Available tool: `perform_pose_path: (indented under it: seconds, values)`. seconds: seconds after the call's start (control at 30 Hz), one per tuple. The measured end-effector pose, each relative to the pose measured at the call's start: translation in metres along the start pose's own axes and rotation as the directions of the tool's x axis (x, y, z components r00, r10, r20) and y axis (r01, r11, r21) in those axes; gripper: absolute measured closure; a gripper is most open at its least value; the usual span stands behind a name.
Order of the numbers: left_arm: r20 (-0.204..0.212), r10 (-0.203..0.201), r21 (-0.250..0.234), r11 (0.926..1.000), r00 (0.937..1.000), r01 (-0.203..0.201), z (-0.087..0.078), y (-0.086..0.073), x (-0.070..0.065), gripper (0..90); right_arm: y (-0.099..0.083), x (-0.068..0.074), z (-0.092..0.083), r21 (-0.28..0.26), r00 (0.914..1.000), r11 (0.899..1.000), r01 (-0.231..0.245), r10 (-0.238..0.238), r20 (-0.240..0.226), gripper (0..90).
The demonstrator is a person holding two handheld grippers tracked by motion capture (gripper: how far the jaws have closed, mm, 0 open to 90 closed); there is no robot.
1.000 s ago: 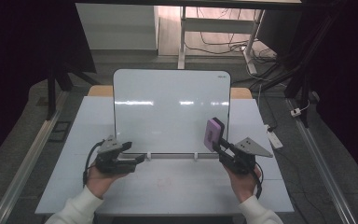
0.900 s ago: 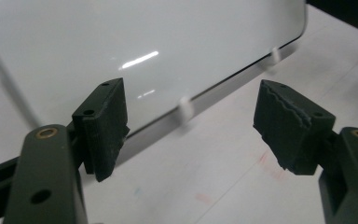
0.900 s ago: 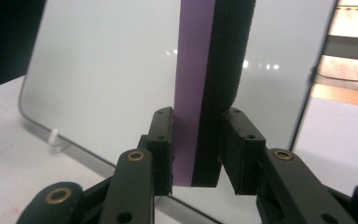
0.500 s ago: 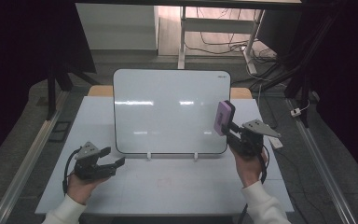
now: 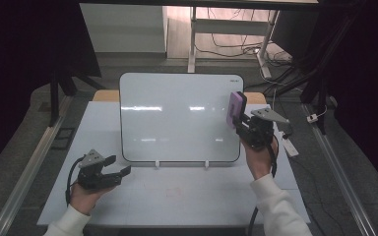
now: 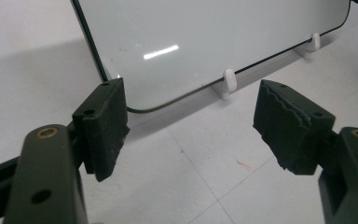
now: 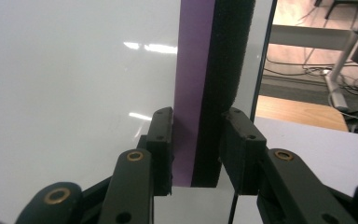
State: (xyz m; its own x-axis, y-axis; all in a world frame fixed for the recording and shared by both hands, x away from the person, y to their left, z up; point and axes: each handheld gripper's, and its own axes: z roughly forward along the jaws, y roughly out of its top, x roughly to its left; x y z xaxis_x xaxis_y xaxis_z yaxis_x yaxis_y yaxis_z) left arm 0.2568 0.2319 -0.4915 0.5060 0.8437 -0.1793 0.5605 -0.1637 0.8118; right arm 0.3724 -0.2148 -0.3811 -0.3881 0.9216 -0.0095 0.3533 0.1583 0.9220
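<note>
Eraser (image 5: 236,109), clamped in the right gripper (image 5: 246,129), has gone up to the board's (image 5: 177,118) 3 o'clock edge, ready to wipe, while the left gripper (image 5: 115,173), jaws apart and empty, has backed off to 7 o'clock.

A white bench (image 5: 177,196) carries a whiteboard (image 5: 177,118) standing nearly upright on two small white clips (image 6: 230,80) near its middle; faint grid lines cross the bare top.

**Surfaces and finishes**

Your glossy white whiteboard (image 5: 179,118) mirrors the lights. The purple plastic-backed eraser (image 7: 193,88) carries fuzzy black felt. Matt black rubbery pads (image 6: 103,126) look rough-edged, and the white table (image 5: 177,191) is smooth and dull.
</note>
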Motion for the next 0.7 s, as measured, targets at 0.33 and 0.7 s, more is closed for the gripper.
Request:
perform_pose_path:
  seconds: [0.33, 0.7]
  values:
    - [0.002, -0.003, -0.001, 1.0000, 1.0000, 0.003, -0.001, -0.001, 0.002, 27.1, 0.023, 0.005, 0.019, 0.040, 0.9991, 0.999, 0.004, -0.006, 0.041, 65.5]
    - [-0.002, -0.010, -0.012, 0.9999, 1.0000, 0.010, -0.006, -0.004, 0.004, 27.1, 0.032, 0.015, 0.033, 0.022, 0.9974, 0.999, 0.024, -0.026, 0.068, 64.0]
